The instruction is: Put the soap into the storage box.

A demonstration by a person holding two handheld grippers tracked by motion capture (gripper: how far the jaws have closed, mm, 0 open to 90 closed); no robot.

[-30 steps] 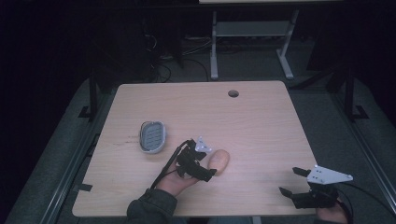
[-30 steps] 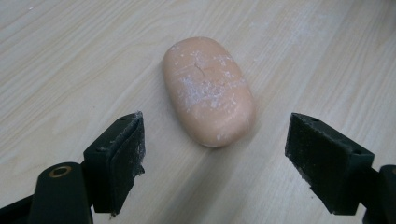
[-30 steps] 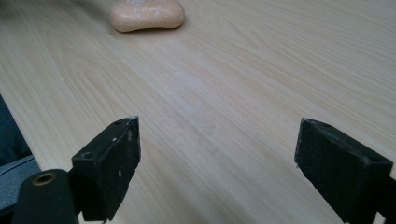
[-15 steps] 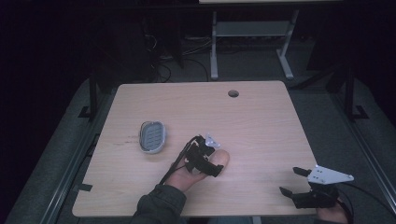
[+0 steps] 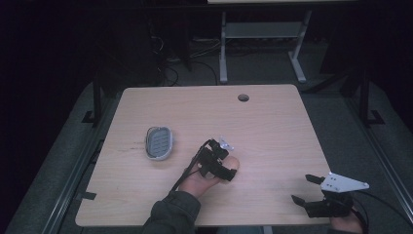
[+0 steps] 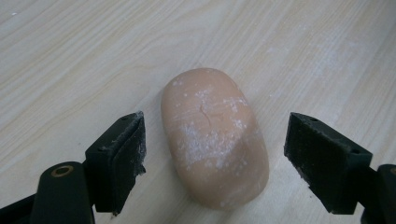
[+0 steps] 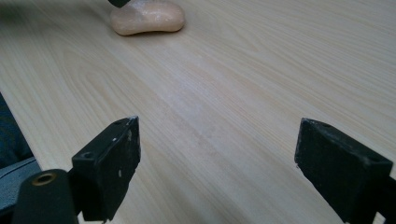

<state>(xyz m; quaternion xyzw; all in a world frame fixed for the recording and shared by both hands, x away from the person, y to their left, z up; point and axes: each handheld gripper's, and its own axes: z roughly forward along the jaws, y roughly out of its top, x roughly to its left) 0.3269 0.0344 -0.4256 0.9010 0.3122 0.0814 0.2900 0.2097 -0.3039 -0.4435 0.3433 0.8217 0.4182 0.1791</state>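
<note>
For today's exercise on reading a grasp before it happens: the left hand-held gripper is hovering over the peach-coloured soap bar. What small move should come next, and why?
Probably lower a little and close. In the left gripper view the left hand-held gripper is open, one jaw on each side of the soap bar, with a gap on both sides. The bar lies flat on the table, untouched. The soap dish sits to the left, a likely destination.

No readable text, label, brand, number or sign anywhere: none on the soap [image 6: 215, 137], the surface [image 5: 272, 122], or the dish [image 5: 159, 142].
</note>
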